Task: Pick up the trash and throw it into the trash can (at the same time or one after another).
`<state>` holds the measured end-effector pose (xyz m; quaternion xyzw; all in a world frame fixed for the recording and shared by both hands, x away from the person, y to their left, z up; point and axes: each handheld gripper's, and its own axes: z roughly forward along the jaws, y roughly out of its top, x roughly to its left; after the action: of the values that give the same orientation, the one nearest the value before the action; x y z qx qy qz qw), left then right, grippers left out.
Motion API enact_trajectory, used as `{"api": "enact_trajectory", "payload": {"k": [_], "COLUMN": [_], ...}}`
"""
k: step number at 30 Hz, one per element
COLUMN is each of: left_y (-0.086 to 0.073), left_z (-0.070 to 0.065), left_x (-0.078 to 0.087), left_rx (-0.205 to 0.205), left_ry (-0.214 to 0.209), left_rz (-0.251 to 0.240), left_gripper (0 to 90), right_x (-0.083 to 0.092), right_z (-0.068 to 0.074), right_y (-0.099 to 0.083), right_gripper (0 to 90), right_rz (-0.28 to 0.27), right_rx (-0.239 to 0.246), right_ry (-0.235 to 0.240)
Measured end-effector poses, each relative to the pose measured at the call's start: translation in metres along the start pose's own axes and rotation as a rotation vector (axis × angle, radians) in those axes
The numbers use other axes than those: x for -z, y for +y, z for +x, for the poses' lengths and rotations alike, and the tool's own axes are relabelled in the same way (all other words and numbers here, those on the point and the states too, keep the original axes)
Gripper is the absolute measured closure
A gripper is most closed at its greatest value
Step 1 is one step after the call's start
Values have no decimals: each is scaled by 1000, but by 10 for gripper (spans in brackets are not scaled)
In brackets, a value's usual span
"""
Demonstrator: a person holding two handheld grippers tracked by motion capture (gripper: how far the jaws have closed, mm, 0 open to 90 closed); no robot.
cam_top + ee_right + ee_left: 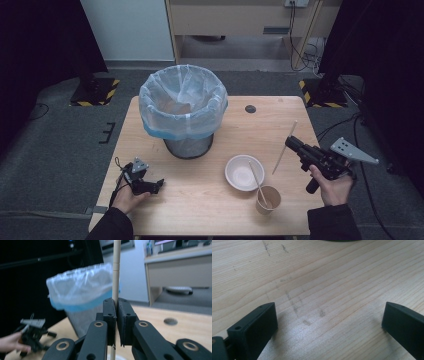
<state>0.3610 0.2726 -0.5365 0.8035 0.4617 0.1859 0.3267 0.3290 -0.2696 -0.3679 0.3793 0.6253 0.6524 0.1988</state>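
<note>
Evidently a single chopstick (pixel 115 277) was pinched upright in the closed right gripper (pixel 295 145), beyond whose jaws stood the lined bin (pixel 182 107). The left gripper (pixel 329 322) was rested wide apart, empty, on the tabletop (pixel 324 277). Next, carrying binward seemed required.

Pale wooden chopstick (pixel 284 148), black right gripper (pixel 291 143), white bowl (pixel 243 173), tan paper cup (pixel 268 200), light wood-grain counter (pixel 200 200); bin liner (pixel 182 100) looks translucent white, blue-banded, perhaps.
</note>
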Motion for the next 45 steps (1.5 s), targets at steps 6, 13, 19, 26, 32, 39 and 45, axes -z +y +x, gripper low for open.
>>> {"api": "enact_trajectory", "payload": {"k": [6, 13, 19, 26, 32, 39, 45], "left_y": [0, 0, 0, 0, 0, 0, 0], "left_z": [0, 0, 0, 0, 0, 0, 0], "left_x": [0, 0, 0, 0, 0, 0, 0], "left_rx": [1, 1, 1, 1, 1, 2, 2], "left_ry": [1, 1, 1, 1, 1, 1, 1], "left_rz": [0, 0, 0, 0, 0, -2, -2], "left_gripper": [0, 0, 0, 0, 0, 0, 0], "right_x": [-13, -39, -61, -81, -101, -128, -145], "right_z": [7, 18, 29, 40, 51, 67, 74], "right_y": [19, 42, 59, 82, 97, 107, 114], "right_gripper": [858, 858, 858, 859, 858, 858, 858], "right_rz": [-84, -161, -198, -240, -279, -301, -312], "right_rx": [14, 24, 44, 53, 58, 60, 54], "right_ry": [-4, 0, 14, 22, 39, 60, 68]}}
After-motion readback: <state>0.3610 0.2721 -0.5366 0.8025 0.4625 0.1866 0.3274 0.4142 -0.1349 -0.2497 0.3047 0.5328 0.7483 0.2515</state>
